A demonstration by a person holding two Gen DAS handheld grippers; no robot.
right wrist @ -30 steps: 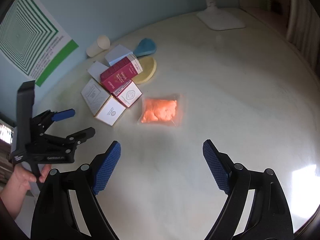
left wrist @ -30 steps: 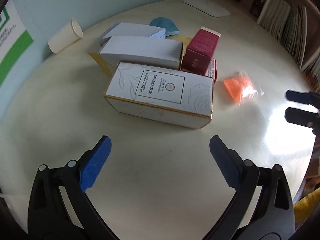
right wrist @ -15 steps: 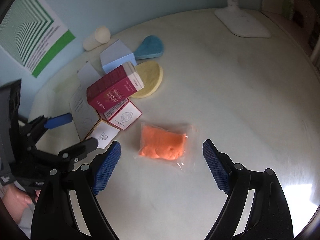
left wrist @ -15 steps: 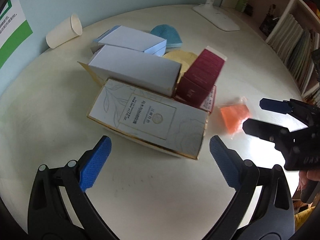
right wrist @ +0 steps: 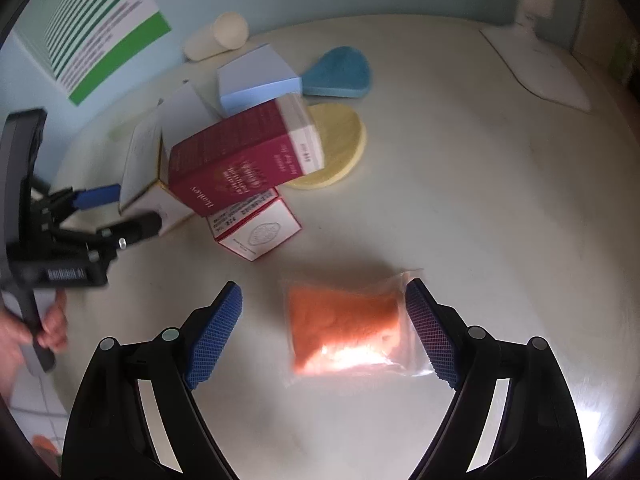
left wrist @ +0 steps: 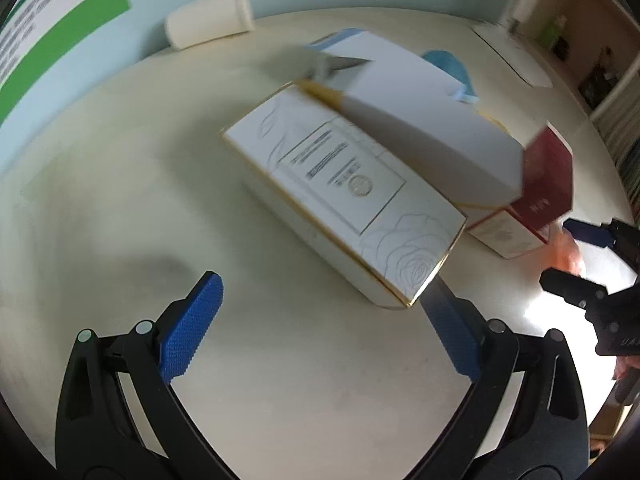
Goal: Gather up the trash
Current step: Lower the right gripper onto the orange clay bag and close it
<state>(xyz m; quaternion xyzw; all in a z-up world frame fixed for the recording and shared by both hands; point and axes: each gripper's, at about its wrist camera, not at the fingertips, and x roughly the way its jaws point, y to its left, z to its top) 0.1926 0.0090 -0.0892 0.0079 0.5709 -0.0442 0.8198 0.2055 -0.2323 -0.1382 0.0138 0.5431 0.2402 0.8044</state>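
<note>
Your right tool (right wrist: 322,320) hangs steeply over the worktop (right wrist: 460,208) with its jaws spread wide and nothing gripped. The orange bag (right wrist: 346,330) lies flat between the pads, its clear edge just at the right-hand one, placed so a squeeze would likely pinch it. Your left tool (left wrist: 320,320) is equally wide open and empty, and the gold-edged white box (left wrist: 340,204) sits just ahead of its tips, one corner close to the right-hand pad. Beyond the box the other cartons are heaped together, the red box (right wrist: 244,160) leaning on top. The paper cup (right wrist: 218,36) lies on its side, farthest from either tool.
</note>
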